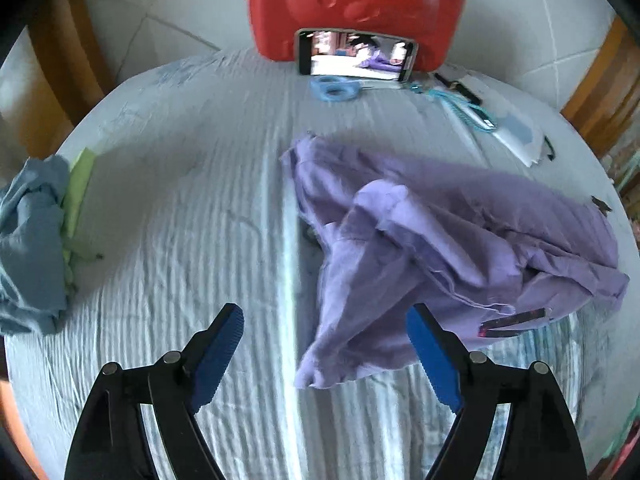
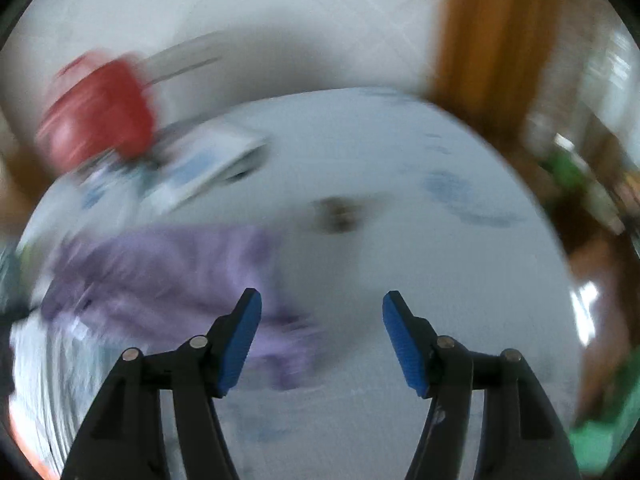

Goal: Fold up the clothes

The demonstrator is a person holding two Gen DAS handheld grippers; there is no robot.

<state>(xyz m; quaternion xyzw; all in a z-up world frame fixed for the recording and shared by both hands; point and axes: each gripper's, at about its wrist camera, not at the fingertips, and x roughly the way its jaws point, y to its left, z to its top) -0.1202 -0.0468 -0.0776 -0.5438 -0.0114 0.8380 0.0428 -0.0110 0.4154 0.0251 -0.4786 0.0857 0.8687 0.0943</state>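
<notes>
Left gripper (image 1: 324, 320): jaws were spread wide, blue pads well apart, nothing pinched between them. It hung over the table with the near edge of the purple cloth showing in the gap, but the pads weren't touching it as far as I could see.

Right gripper (image 2: 322, 308): also open, not as wide as the left one, and empty. Just bare tablecloth between the fingers. That view was super blurry, so don't ask me for detail.

Purple garment (image 1: 440, 248): lay crumpled on the table, right of the middle in the left wrist view, bunched and partly doubled over itself, with a small dark label near its lower right edge. In the right wrist view the same purple heap (image 2: 160, 280) sat to the left, reaching behind the left finger.

Table (image 1: 180, 200): round, covered in a pale blue-white crinkly cloth with a raised crease running down the middle, just beside the garment's left edge.

Blue cloth (image 1: 28, 240): scrunched up at the far left edge of the table, with something light green (image 1: 78, 196) lying right against it.

Phone (image 1: 356, 56): stood on its long side at the far edge, screen lit, leaning on a red plastic stool (image 1: 356, 0).

Scissors (image 1: 334, 89): blue handles, flat just in front of the phone.

Other clutter: some papers and a turquoise cord (image 1: 464, 110) at the far right, well apart from the garment.
</notes>
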